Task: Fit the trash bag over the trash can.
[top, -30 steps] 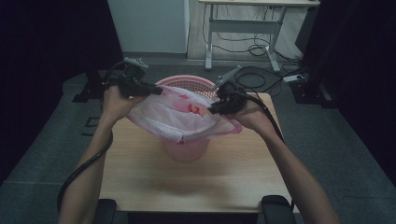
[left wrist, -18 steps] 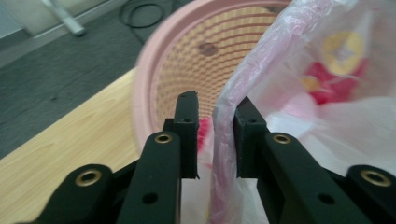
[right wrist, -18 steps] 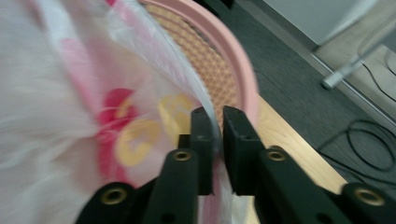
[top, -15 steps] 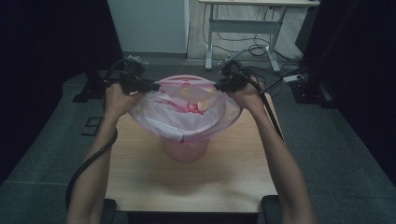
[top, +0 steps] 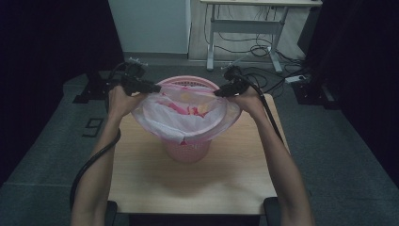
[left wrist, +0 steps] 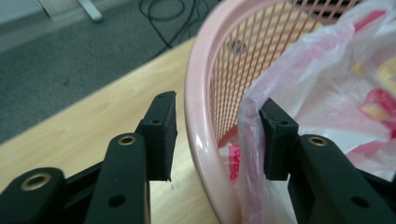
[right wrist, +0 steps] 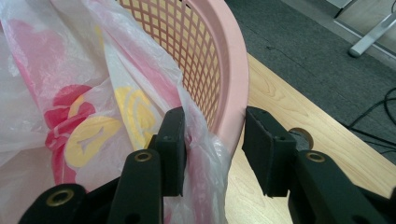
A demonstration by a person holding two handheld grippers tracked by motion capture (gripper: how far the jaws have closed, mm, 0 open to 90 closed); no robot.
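A pink lattice basket stands on the wooden table. A thin plastic bag printed in red and yellow is spread across its mouth. My left gripper is at the basket's left rim and my right gripper at its right rim. In the left gripper view the open jaws straddle the rim, and the bag drapes on the inner jaw. In the right gripper view the jaws also straddle the rim, the bag against the inner jaw. Both pairs of jaws have just been opening.
Behind the table stands a white desk frame with cables and a power strip on the grey floor. A white cabinet is at the back. The tabletop has a round hole beside the basket.
Both hands moved outward and down to the basket's rim, the right one most. The bag's mouth went from bunched above the basket to stretched wide over it.
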